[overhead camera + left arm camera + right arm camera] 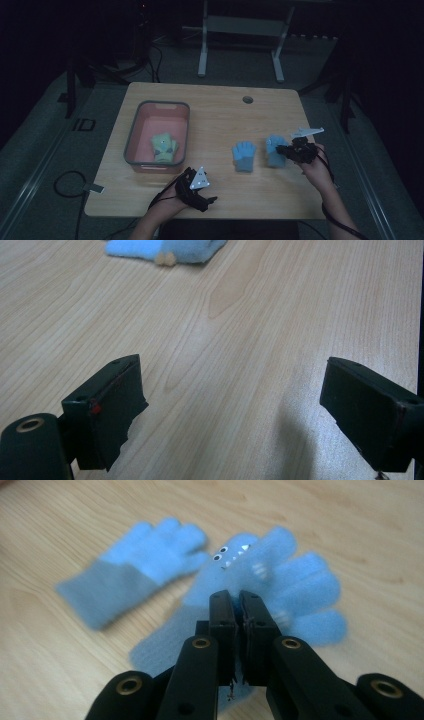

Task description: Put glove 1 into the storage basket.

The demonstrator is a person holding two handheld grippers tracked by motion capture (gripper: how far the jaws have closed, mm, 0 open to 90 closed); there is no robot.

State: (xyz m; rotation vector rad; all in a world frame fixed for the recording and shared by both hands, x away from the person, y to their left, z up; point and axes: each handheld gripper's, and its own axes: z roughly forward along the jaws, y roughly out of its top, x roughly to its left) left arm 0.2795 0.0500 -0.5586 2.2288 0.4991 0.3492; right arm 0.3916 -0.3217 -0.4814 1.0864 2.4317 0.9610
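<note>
The blue glove with the face (260, 575) lies on the worktop (220, 120), right of centre, just beside a 2nd blue glove (244, 156). The right claw (239, 600) is pinched shut on a fold of the face glove near its cuff, a hold suited to lifting it clear. The left claw (235, 405) stands wide and holds nothing, low over bare wood. A pink bin (131, 145) at the left already contains 1 yellow-green glove (165, 146), so the pinched glove is probably bound there.
</note>
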